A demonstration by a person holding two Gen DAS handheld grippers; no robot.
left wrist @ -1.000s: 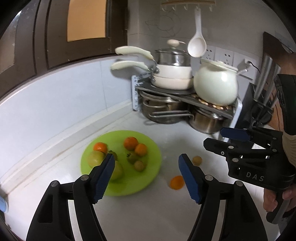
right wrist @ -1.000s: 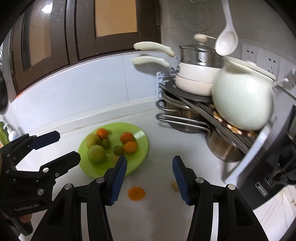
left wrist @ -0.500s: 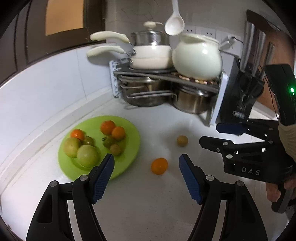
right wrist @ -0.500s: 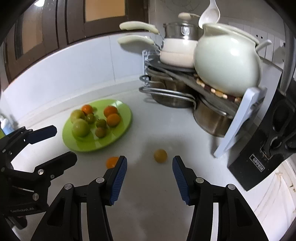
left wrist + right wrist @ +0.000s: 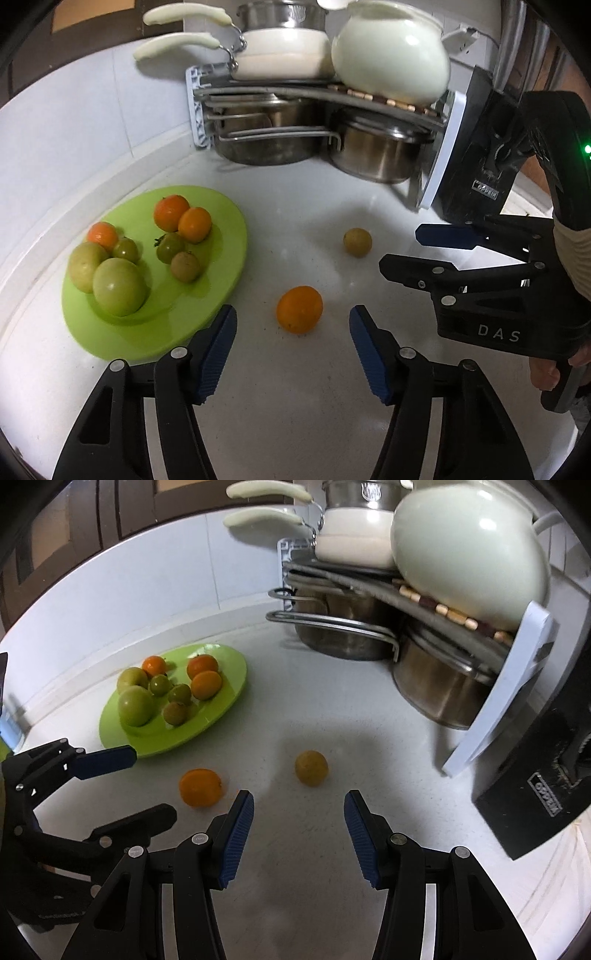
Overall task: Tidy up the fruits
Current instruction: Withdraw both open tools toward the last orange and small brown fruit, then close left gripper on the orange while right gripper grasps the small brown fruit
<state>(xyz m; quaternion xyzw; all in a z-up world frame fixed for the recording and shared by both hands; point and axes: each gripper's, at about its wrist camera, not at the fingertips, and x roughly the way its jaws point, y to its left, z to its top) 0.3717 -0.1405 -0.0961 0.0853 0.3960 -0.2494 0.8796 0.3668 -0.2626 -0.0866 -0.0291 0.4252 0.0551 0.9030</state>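
Orange fruit (image 5: 299, 309) lies loose on the white counter (image 5: 295, 406) just ahead of the left gripper (image 5: 290, 343), whose jaws have just been closing, apart, gripping nothing. Right gripper (image 5: 299, 825) stands partly open and empty; the yellowish fruit (image 5: 311, 767) sits just beyond its tips. Green plate (image 5: 221, 229), ahead-left of both, holds eight fruits.

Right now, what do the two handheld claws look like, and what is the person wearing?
Both claws are black plastic with ribbed blue pads and silver rivets. The right claw has DAS in pale letters on its body and a green light glowing on its handle. The left claw bears faint, unreadable lettering. A beige ribbed sleeve covers the right wrist.
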